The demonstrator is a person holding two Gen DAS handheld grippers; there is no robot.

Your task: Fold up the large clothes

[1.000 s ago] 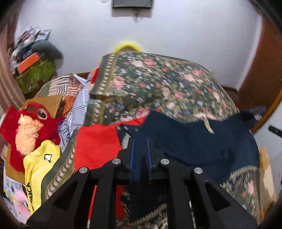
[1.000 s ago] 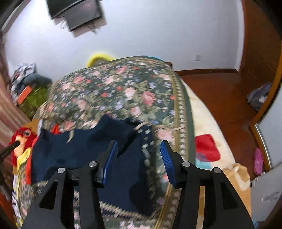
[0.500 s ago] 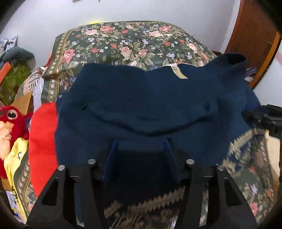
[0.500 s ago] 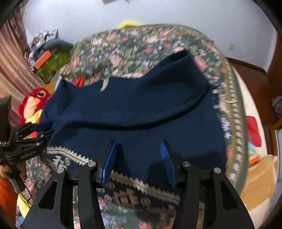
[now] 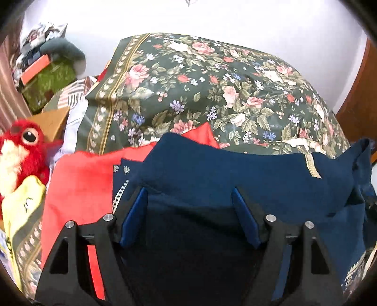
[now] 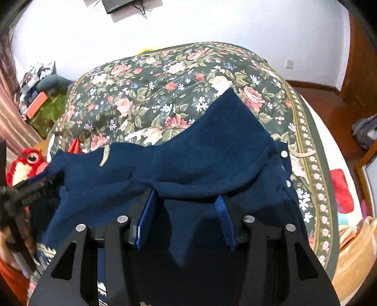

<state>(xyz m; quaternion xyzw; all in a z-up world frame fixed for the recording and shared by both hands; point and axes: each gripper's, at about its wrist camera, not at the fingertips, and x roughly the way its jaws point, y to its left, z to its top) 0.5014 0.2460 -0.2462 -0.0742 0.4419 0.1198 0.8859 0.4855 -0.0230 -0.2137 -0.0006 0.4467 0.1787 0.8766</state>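
A large dark navy blue cloth garment (image 5: 235, 174) lies spread across the near part of a bed covered with a dark green quilt printed with pink and red roses (image 5: 212, 89); its far edge rises in a soft fold, and a pale tan ribbon-like loop (image 5: 313, 167) hangs at that edge; in the right wrist view the same garment (image 6: 212, 150) reaches up over the quilt (image 6: 165, 77) in a rounded peak, with silver snap studs (image 6: 284, 154) along its right border.

The left gripper (image 5: 189, 195) hovers low over the navy cloth with its blue-padded fingers (image 5: 134, 211) spread wide; nothing sits between them and they grasp nothing; the cloth simply lies beneath. The right gripper (image 6: 186, 202) is likewise parted wide, its blue pads (image 6: 146, 211) standing at either side of a fold of the garment without pinching it; the left gripper (image 6: 35, 186) shows at the left edge of that view, near the garment's left end.

A bright red cloth (image 5: 80, 183) lies to the left of the navy garment, partly tucked under it; further left a fluffy red plush toy with a big black eye (image 5: 21, 146) sits above a yellow cloth item (image 5: 21, 202); a white wall (image 5: 212, 21) stands behind the bed.
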